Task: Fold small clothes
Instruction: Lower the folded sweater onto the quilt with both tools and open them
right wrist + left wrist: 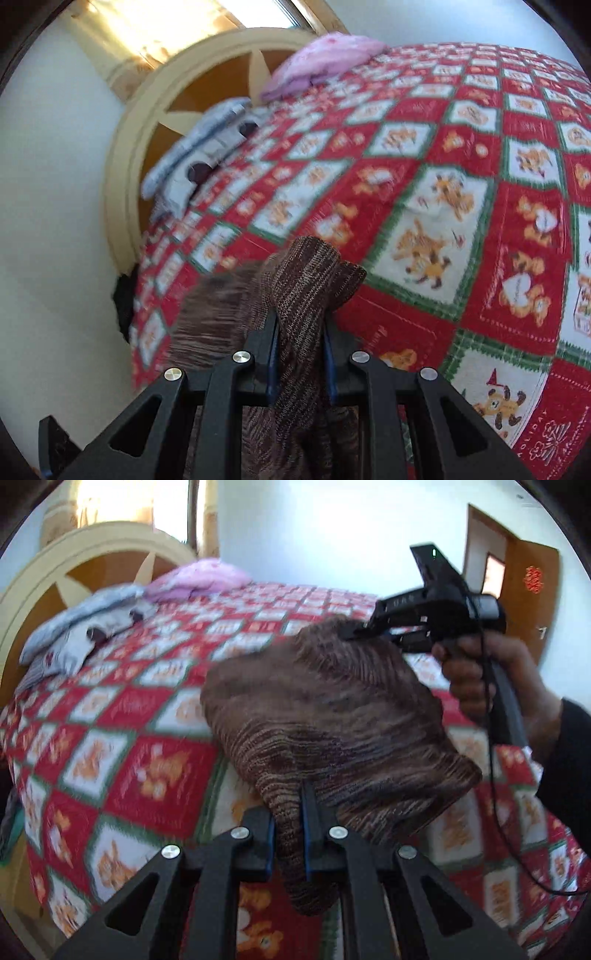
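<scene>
Brown knit garment (325, 716) hangs pinched in left hand-held gripper (290, 834) and right hand-held gripper (301, 354).

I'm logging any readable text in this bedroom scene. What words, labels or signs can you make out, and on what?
"HOLIDAY": red border of the teddy-bear bedspread, right wrist view.
Red paper emblem on the wooden door: too blurred to read.
White marking on the right gripper body: blurred, unreadable.
Script lettering in the bedspread's red squares: too blurred.
</scene>
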